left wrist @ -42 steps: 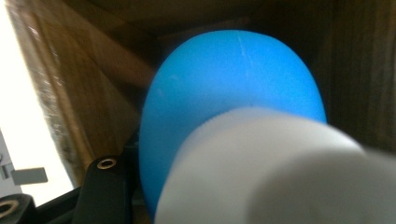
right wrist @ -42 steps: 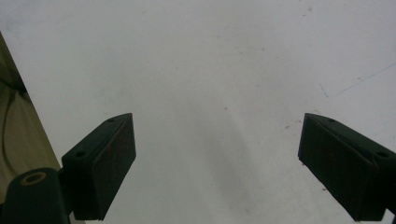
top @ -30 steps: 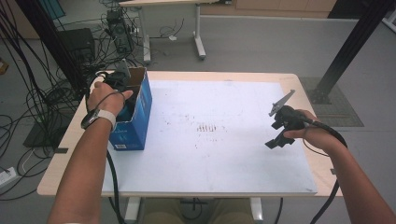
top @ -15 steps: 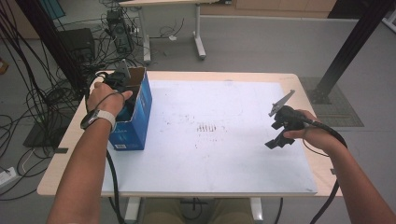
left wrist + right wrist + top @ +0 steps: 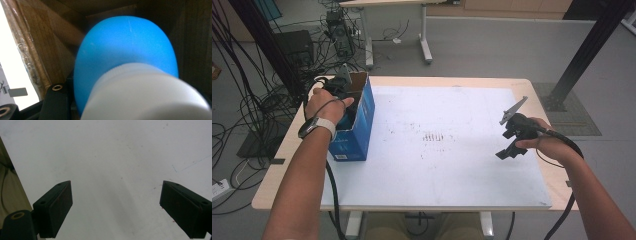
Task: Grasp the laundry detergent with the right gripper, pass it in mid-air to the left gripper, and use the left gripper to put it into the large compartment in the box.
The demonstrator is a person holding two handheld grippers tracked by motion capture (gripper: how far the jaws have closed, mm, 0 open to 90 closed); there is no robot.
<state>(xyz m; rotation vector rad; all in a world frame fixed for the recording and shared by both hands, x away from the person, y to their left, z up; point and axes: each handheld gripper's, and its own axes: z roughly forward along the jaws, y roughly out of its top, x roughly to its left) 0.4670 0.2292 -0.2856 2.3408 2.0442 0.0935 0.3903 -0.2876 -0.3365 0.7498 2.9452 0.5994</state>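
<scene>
An open blue cardboard box [image 5: 358,134] stands at the table's left edge. My left gripper [image 5: 341,90] reaches down into it, its tips hidden by the hand and the box wall. In the left gripper view a rounded blue object [image 5: 125,50] with a ribbed white cap [image 5: 147,92] sits close between the jaws against the brown inner walls of the box. One black finger [image 5: 56,100] shows at its left. My right gripper [image 5: 507,146] hovers over the right side of the white mat [image 5: 447,165], open, with nothing between its fingers [image 5: 56,207].
The white mat has faint dark marks [image 5: 434,137] at its middle. Cables and equipment [image 5: 287,55] crowd the floor behind the left of the table. A black post [image 5: 584,55] rises at the far right.
</scene>
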